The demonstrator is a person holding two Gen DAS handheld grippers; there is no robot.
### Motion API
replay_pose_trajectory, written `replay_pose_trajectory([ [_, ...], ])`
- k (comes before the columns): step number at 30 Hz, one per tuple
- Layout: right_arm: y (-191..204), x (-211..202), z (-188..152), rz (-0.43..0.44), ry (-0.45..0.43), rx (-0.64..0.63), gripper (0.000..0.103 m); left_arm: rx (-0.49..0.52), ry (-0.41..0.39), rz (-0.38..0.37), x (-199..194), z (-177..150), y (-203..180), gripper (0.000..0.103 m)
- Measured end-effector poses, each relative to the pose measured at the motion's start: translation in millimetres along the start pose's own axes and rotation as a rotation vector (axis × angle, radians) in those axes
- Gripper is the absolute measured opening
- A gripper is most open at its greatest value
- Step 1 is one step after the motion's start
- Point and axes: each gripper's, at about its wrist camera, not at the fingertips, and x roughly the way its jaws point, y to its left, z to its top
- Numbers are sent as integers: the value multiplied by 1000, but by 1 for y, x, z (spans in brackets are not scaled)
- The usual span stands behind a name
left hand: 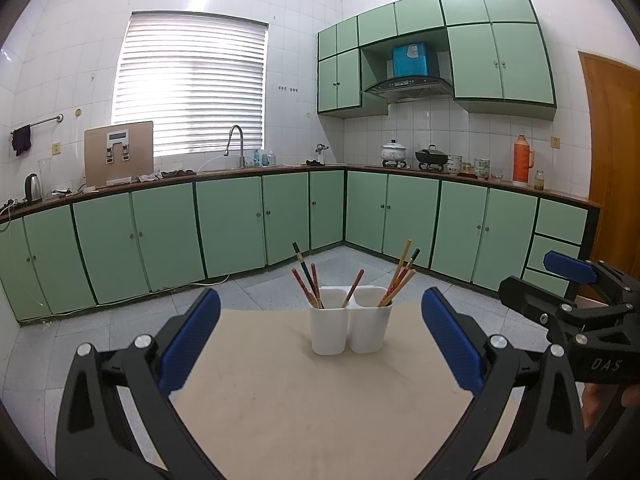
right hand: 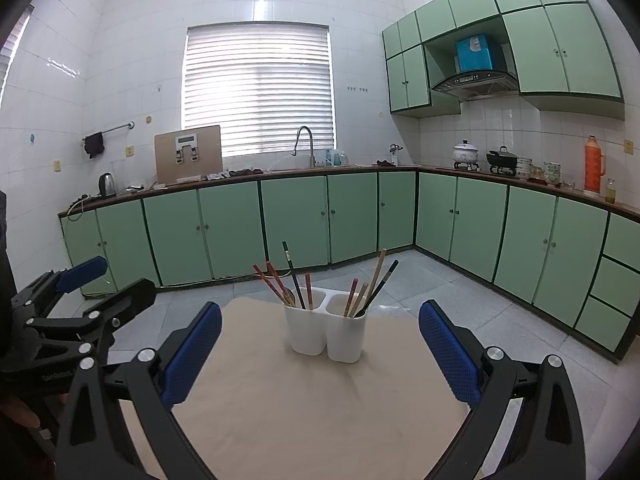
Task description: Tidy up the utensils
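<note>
A white two-compartment utensil holder [left hand: 347, 330] [right hand: 326, 334] stands upright near the far edge of the beige table [left hand: 300, 404] [right hand: 320, 408]. Red and dark chopsticks [left hand: 307, 282] [right hand: 280, 280] lean in its left cup. Tan, red and dark chopsticks [left hand: 400, 276] [right hand: 374, 284] lean in its right cup. My left gripper [left hand: 321, 298] [right hand: 120, 278] is open and empty, a short way in front of the holder. My right gripper [right hand: 320, 309] [left hand: 532, 276] is also open and empty, beside the left one and facing the same holder.
Beyond the table lies grey tiled floor [left hand: 120, 320], ringed by green cabinets [left hand: 228, 224] under a counter with a sink tap [left hand: 236, 144], kettle [left hand: 33, 188], pots [left hand: 394, 152] and an orange flask [left hand: 522, 158]. A wooden door [left hand: 612, 152] is at the right.
</note>
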Motion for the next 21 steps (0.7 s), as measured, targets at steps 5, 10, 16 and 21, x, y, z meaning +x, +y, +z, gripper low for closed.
replay_pose_trajectory([
  [5, 0, 0, -1, 2, 0, -1, 97, -1, 0, 0, 0, 0, 0, 98],
  [10, 1, 0, -1, 2, 0, -1, 97, -1, 0, 1, 0, 0, 0, 98],
  [16, 2, 1, -2, 3, 1, -5, 97, -2, 0, 1, -1, 0, 0, 98],
  [21, 2, 1, -1, 2, 0, -5, 97, -2, 0, 1, -1, 0, 1, 98],
])
